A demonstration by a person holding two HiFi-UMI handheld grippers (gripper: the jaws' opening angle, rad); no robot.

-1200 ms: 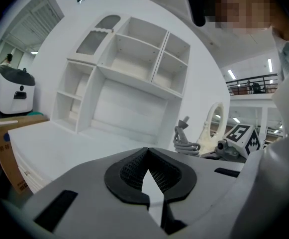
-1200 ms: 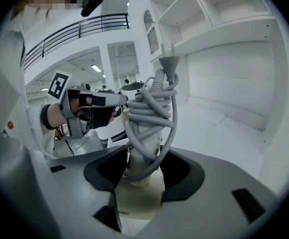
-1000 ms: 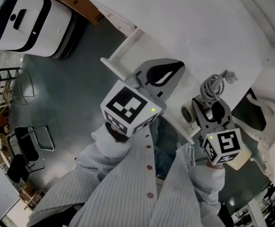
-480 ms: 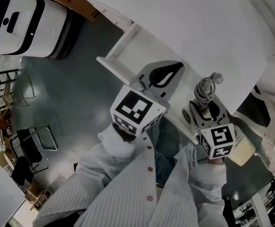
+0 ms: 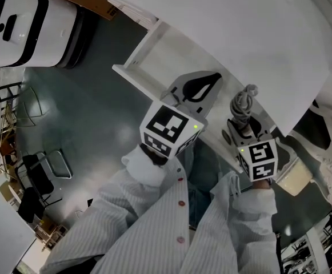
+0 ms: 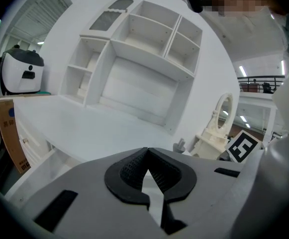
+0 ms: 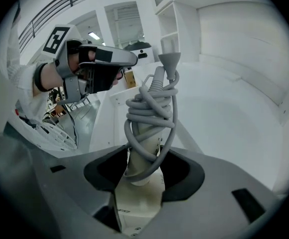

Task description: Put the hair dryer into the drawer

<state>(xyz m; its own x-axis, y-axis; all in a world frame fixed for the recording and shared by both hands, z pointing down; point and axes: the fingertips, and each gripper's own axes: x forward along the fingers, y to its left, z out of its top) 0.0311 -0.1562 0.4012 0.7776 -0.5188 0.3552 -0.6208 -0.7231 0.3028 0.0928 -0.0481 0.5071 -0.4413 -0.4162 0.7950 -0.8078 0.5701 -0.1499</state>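
grey cord (image 7: pixel 151 108) is wound in tight loops round the pale handle of the hair dryer (image 7: pixel 144 133), with the plug (image 7: pixel 168 59) sticking up at the top of the bundle. the right gripper (image 7: pixel 144 166) has its jaws clamped on that handle just below the coils, holding the dryer upright above the front edge of the white desk top (image 5: pixel 240 27). in the head view the dryer (image 5: pixel 241 104) is off to the right of the open drawer (image 5: pixel 137 80) and not yet over it. the left gripper (image 6: pixel 146 151) is empty, its pads pressed together at the tips, and it hovers above the drawer's near side. the dryer looks like hard, smooth plastic, rigid and probably moderately heavy toward the head, so it may want to swing in the jaws. the handle seems the right place to grip, since the wrapped cord gives some bite against slipping. the cord itself is soft and could loosen or snag on the drawer wall, so lowering it in plug end first looks risky. the drawer appears roomy enough to lay it flat.
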